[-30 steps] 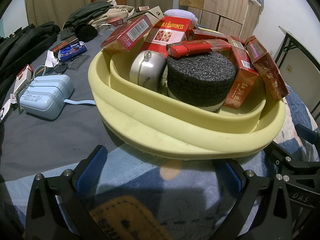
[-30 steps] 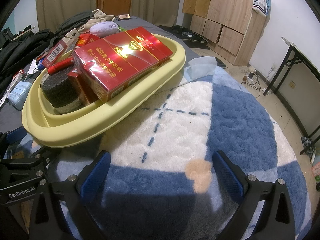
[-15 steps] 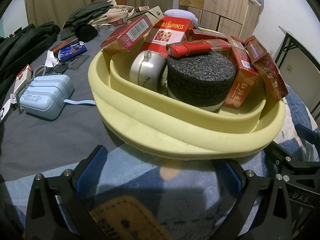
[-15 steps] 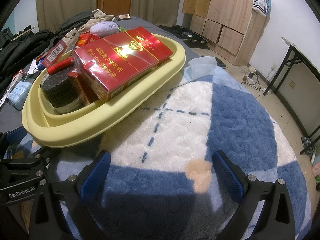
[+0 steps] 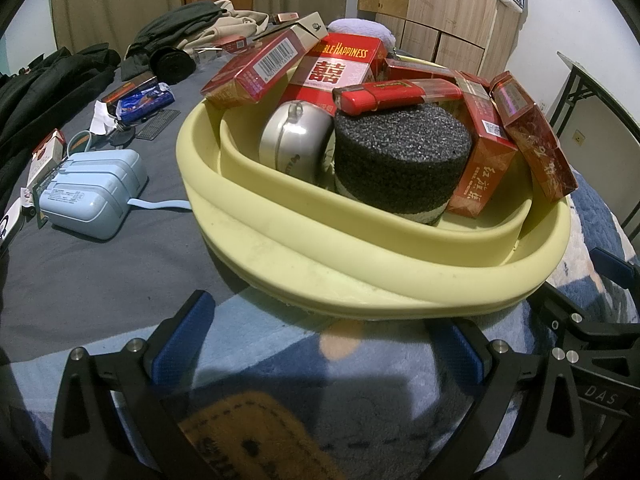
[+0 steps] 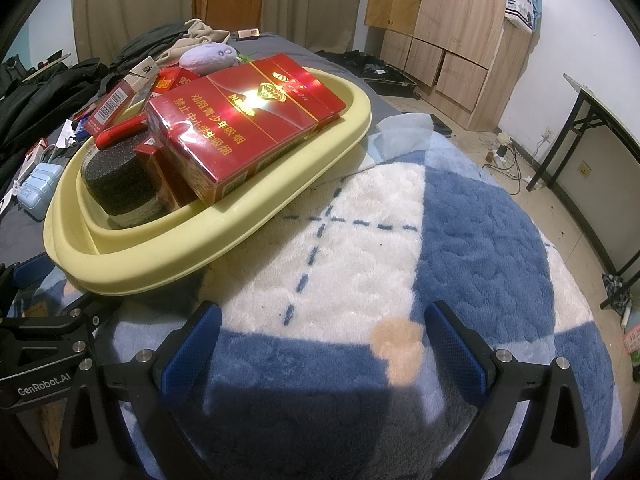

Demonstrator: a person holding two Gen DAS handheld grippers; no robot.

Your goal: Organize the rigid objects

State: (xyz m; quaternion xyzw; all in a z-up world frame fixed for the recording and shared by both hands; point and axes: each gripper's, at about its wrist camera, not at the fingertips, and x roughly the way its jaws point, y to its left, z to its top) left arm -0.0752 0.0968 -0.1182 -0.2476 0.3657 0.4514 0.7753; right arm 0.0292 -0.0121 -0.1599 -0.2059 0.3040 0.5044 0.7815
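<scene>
ahead of both released, empty fingers (image 5: pixel 320 354), (image 6: pixel 322 344), the yellow basin (image 5: pixel 360 264) of boxes

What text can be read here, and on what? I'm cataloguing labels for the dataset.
"DOUBLE HAPPINESS" (first letters hidden): red-and-white box in the yellow basin.
"GenRobot.AI": left gripper body, right wrist view.
"DAS": right gripper body, left wrist view.
Chinese print on the large red carton, barcode digits: unreadable.

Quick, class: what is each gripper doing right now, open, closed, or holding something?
Left gripper: open, holding nothing, in front of the yellow basin.
Right gripper: open, holding nothing, over the blanket.
</scene>
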